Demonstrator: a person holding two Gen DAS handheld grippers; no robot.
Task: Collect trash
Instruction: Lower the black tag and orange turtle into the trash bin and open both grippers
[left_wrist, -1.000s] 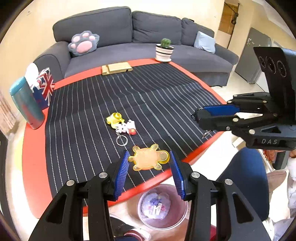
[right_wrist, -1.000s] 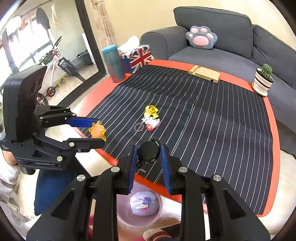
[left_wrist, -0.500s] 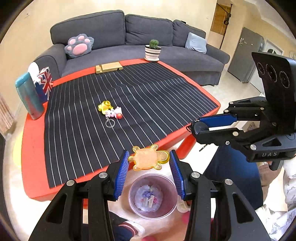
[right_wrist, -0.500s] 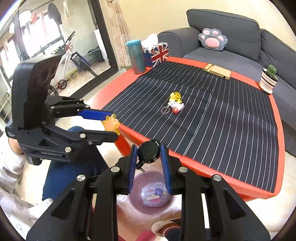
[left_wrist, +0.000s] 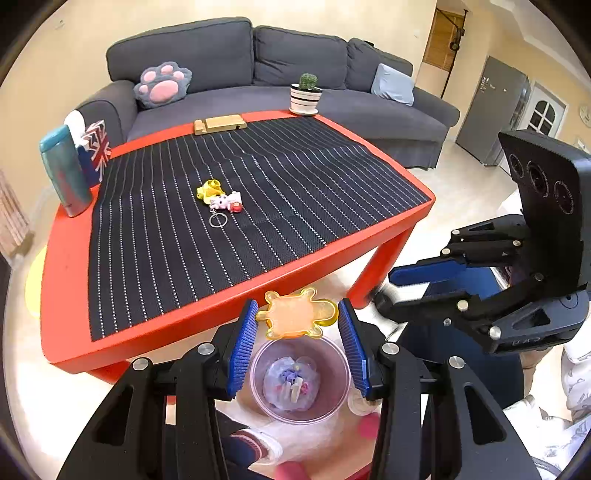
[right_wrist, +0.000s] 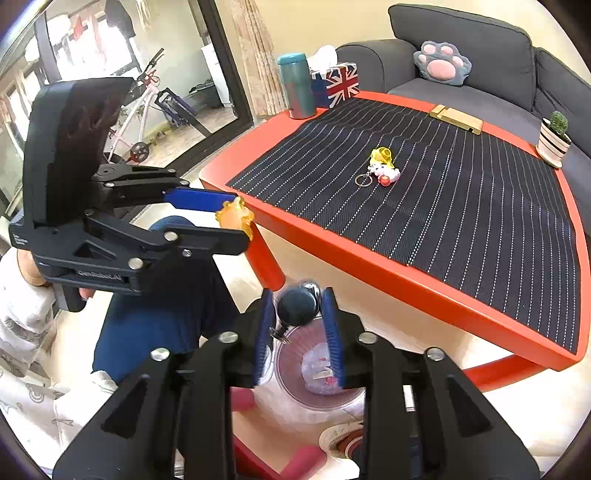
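My left gripper (left_wrist: 297, 309) is shut on an orange turtle-shaped piece (left_wrist: 291, 318), held just above a clear pink bin (left_wrist: 258, 387) on the floor that has scraps inside. In the right wrist view the same turtle (right_wrist: 234, 216) sits at the left gripper's (right_wrist: 241, 218) tips. My right gripper (right_wrist: 298, 295) hangs over the bin (right_wrist: 286, 374) with its jaws opening. A black round reel (right_wrist: 297, 307), blurred, is between the pads with gaps on both sides. A yellow and white keychain (left_wrist: 221, 197) lies on the mat.
A red low table (left_wrist: 184, 321) with a black striped mat stands just beyond the bin. On it are a teal bottle (left_wrist: 64, 173), a flag tissue box (left_wrist: 96, 147), a wooden stand (left_wrist: 219, 123) and a potted cactus (left_wrist: 306, 94). A person's blue-trousered leg (right_wrist: 155, 325) is at the left.
Both grippers drew back from over the table edge to above the bin on the floor. The right jaws widened and the black reel came loose between them. The left grip is unchanged.
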